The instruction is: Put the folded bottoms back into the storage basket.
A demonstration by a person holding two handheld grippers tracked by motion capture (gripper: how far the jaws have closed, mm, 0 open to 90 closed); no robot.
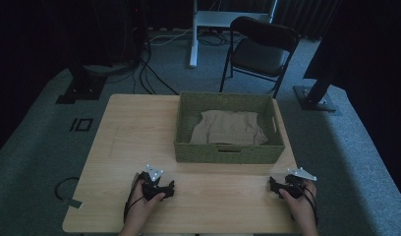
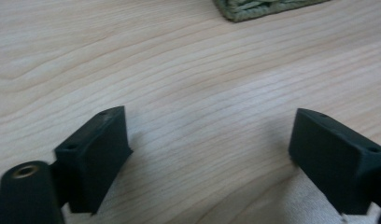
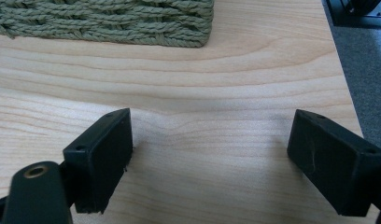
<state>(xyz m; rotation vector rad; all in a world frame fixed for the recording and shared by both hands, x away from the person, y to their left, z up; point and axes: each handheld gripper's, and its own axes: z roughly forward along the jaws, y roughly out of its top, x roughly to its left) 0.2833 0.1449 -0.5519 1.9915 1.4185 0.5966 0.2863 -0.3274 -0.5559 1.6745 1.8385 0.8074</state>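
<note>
A green woven basket (image 1: 228, 153) stands on the far half of the wooden table (image 1: 134, 128), and a folded tan cloth (image 1: 229, 128) lies inside it. My left gripper (image 1: 159, 186) rests on the table near the front edge, left of the middle. In the left gripper view my left gripper (image 2: 209, 135) is open over bare wood, with a corner of the basket (image 2: 263, 7) far ahead. My right gripper (image 1: 286, 186) rests at the front right. In the right gripper view it (image 3: 209, 135) is open too, nothing between its jaws, and the basket's (image 3: 109, 23) wall is ahead.
A dark folding chair (image 1: 260, 51) and a white desk leg (image 1: 192, 34) stand beyond the table on grey carpet. Black stand bases (image 1: 80, 91) (image 1: 314, 98) flank the table, with cables on the floor. The table's right edge (image 3: 340, 70) is close to my right gripper.
</note>
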